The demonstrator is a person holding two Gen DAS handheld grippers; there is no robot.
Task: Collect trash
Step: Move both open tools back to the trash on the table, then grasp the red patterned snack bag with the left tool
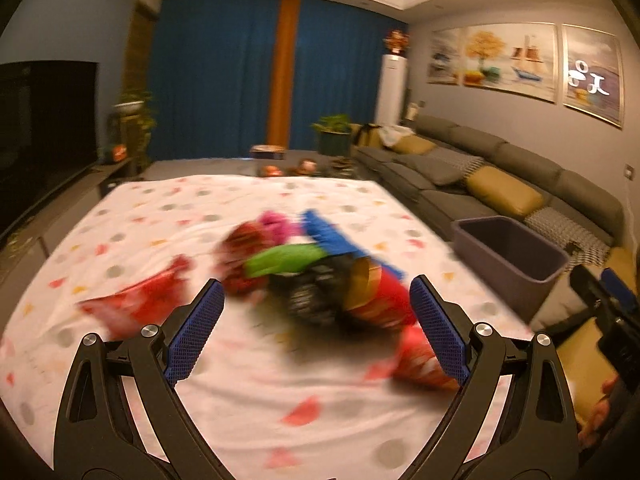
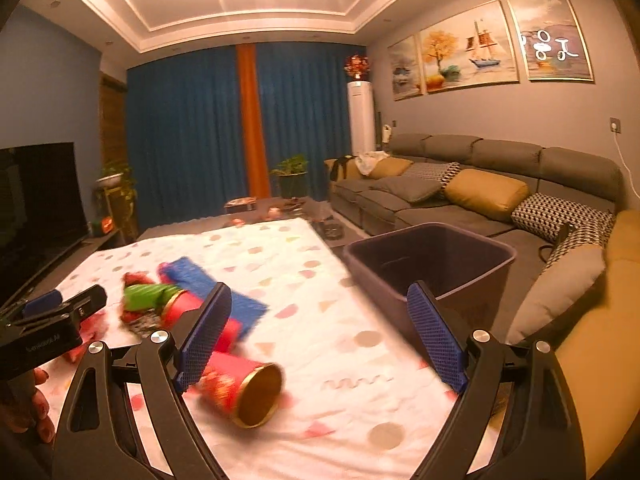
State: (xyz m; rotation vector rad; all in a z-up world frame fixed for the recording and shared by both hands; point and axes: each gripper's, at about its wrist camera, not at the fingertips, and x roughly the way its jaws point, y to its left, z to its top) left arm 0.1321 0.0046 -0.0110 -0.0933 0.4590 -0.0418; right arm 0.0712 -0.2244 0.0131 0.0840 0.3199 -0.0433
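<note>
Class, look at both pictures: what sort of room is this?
Most likely a home living room: a grey sectional sofa with cushions, a television opposite, and framed paintings on the wall.

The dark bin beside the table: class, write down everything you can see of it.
The bin is a dark purplish-grey tub, plastic by the look of it, with rounded corners and a thick rolled rim. It stands upright and open-topped, with no lid in sight. What shows of its inside looks bare. It sits between the edge of the cloth-covered table and the grey sofa; its base is hidden. Neither gripper touches it.
</note>
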